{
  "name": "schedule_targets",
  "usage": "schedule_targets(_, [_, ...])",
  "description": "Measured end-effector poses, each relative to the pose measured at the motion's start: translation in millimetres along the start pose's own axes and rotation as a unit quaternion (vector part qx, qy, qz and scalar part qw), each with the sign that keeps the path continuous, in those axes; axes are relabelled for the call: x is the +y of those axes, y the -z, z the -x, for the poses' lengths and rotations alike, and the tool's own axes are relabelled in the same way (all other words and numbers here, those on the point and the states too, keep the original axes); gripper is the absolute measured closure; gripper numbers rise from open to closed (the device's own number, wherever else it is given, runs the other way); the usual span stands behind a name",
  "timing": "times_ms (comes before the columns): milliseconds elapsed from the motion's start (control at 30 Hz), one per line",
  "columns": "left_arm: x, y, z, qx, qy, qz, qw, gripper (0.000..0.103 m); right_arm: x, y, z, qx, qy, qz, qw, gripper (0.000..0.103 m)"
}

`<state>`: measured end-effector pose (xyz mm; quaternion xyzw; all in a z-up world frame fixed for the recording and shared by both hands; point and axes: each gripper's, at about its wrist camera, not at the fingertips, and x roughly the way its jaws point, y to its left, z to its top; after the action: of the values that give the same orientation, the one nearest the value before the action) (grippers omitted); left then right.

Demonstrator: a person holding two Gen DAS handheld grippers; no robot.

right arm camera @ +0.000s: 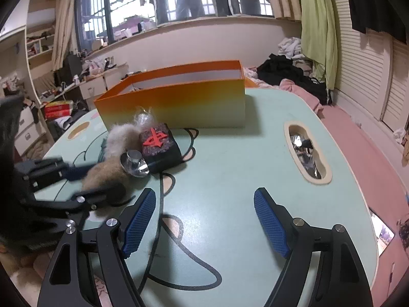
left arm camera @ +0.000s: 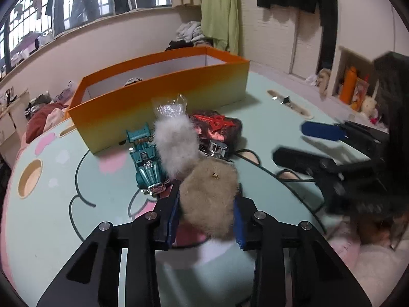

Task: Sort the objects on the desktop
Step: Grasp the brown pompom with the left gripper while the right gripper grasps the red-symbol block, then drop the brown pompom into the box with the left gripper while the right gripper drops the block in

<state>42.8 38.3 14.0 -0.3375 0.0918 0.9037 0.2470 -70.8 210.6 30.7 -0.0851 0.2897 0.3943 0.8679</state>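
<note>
Fuzzy tan pom-pom (left arm camera: pixel 208 199), long way pointing away twd white one (left arm camera: pixel 176 148), squeezed in left gripper (left arm camera: pixel 207 213), right gripper (right arm camera: pixel 204 220) wide apart, holding nothing

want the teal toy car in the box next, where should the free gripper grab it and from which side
Grip the teal toy car across its narrow body at mid-length, coming from above. It lies flat, long axis pointing toward the orange box, with the white pompom touching one flank. The right gripper is open.

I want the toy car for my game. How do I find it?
Look at the orange box on the table. In front of it sits a pile; the toy car is left of the white puff. It's the only shiny teal thing.
</note>
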Motion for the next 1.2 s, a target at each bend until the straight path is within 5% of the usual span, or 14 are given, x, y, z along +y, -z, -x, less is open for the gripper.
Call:
schedule_targets(100, [2,6,21,-0.020,0.022,0.002,0.9995,0.068,2,-15,3,-0.009,-0.010,-0.001,1.000,0.027])
schedule_targets(300, [11,6,49,-0.052,0.018,0.006,0.9985,0.068,9,-49,-29,0.046,-0.063,-0.026,0.997,0.036])
schedule_targets(500, [21,3,54,-0.059,0.014,0.020,0.9980,0.068,36,-62,-63,0.094,-0.036,0.017,0.995,0.044])
schedule_targets(567, [20,4,51,-0.056,0.013,0.020,0.9981,0.068,40,-59,-75,0.113,-0.025,0.023,0.993,0.062])
schedule_targets(1000, [29,1,52,-0.067,0.000,0.035,0.9972,0.068,13,-59,-38,0.045,-0.043,-0.019,0.998,0.064])
schedule_targets(1200, [44,-35,57,-0.105,-0.020,0.042,0.9934,0.068,10,-94,-19,-0.002,-0.041,-0.024,0.999,0.064])
